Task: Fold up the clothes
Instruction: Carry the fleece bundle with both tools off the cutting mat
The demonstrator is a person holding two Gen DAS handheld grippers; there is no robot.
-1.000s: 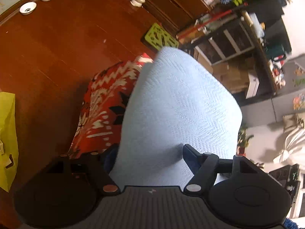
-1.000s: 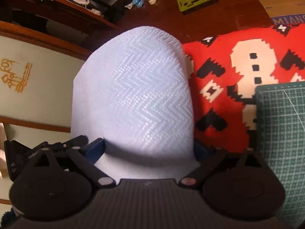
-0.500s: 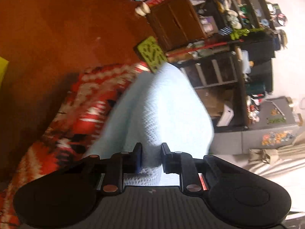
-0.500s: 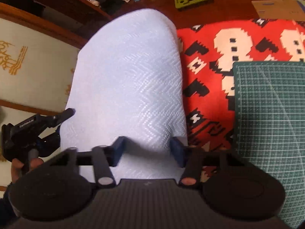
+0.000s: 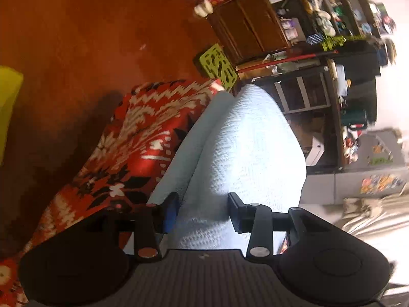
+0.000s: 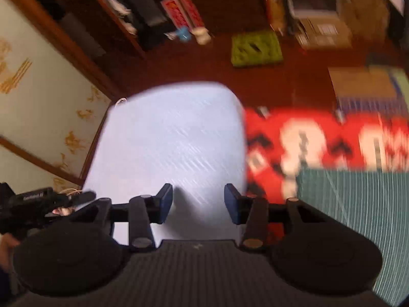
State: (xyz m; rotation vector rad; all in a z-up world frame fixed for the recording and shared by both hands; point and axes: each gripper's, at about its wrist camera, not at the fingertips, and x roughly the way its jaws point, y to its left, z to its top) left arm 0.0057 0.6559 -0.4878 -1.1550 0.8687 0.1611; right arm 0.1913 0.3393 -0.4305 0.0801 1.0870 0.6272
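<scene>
A light blue knitted cloth (image 5: 245, 148) drapes from my left gripper (image 5: 203, 208) down over a red patterned blanket (image 5: 143, 138). The left jaws are opening, and a bunched fold of the cloth still fills the gap between the pads. In the right wrist view the same cloth (image 6: 173, 138) hangs forward from my right gripper (image 6: 198, 202). These jaws are also opening, with a puckered fold pressed between them. This view is blurred by motion. The other gripper's black body (image 6: 38, 202) and a hand show at the left edge.
The red blanket (image 6: 319, 140) lies on a brown wooden floor beside a green cutting mat (image 6: 358, 204). A lime-green plastic piece (image 5: 217, 66) sits near a wooden cabinet (image 5: 250, 28). A cardboard box (image 6: 358, 84) and crowded shelves stand behind. Something yellow (image 5: 7, 107) is at the left.
Both grippers closed onto the blue cloth from wide open, then eased apart a little. The right gripper rose and rolled, lifting the cloth with it. The left view tilted.
</scene>
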